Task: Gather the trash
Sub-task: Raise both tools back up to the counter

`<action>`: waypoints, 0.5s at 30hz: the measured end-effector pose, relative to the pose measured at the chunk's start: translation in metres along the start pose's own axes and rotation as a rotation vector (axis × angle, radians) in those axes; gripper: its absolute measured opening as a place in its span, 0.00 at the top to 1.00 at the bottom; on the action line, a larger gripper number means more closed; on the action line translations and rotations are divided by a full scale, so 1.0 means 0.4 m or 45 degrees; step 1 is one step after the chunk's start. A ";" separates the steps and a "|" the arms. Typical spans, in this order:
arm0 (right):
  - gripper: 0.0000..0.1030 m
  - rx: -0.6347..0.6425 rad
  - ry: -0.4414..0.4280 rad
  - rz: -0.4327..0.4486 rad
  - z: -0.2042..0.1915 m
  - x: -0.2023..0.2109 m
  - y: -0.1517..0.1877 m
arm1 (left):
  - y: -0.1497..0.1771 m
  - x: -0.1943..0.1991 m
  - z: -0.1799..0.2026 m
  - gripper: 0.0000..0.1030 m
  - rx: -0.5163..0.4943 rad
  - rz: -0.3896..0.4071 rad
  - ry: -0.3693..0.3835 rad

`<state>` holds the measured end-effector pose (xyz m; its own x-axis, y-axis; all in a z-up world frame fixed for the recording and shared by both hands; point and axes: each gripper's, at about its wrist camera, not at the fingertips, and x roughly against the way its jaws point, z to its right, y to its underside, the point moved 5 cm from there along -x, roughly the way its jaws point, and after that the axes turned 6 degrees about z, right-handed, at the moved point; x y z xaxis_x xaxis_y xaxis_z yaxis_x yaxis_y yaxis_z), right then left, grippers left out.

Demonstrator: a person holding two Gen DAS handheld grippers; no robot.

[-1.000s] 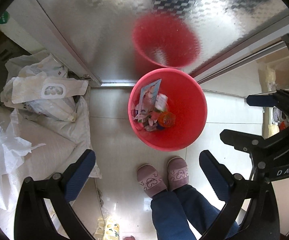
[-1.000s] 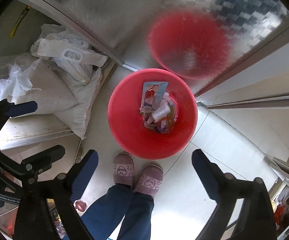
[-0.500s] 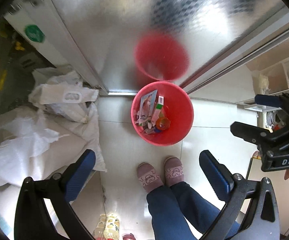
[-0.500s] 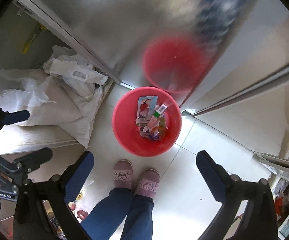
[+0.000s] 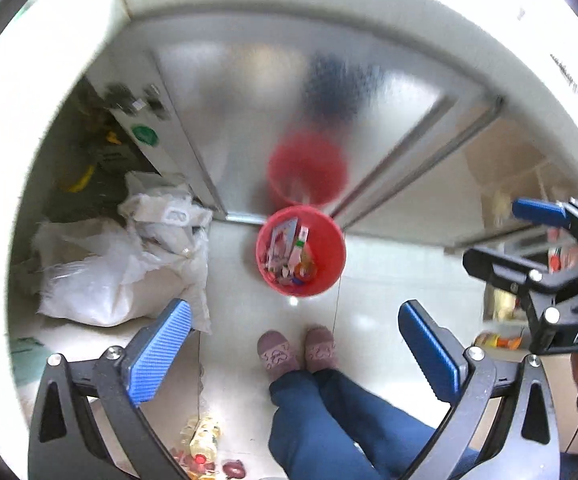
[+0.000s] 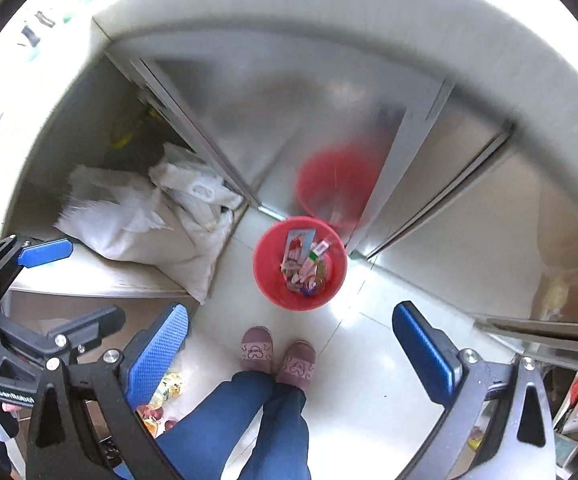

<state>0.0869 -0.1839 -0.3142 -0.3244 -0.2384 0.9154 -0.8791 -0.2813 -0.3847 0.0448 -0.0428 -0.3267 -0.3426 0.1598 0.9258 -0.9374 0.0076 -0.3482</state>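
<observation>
Bin [image 5: 329, 248] with trash, well below both spread grippers, nothing held

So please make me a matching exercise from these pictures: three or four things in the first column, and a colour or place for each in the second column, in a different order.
Column one:
1. bin
2. slippers
3. sacks
4. left gripper pads

Column two:
a. white, piled by the metal cabinet
b. blue, wide apart
c. red, with trash inside
d. mauve, on the person's feet

Pairs: 1-c, 2-d, 3-a, 4-b
</observation>
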 end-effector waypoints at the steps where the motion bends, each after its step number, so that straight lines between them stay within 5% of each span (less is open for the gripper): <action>1: 0.01 0.000 -0.001 0.019 -0.001 0.026 -0.008 | -0.009 0.024 0.008 0.00 0.008 0.014 -0.003; 15: 0.01 0.026 -0.083 0.265 -0.036 0.249 -0.142 | -0.169 0.283 0.030 0.00 -0.018 0.245 -0.056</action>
<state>0.0996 -0.1782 -0.1995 -0.4746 -0.3525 0.8065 -0.7879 -0.2383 -0.5678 0.0685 -0.0369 -0.1964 -0.5184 0.1161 0.8472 -0.8533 -0.0051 -0.5214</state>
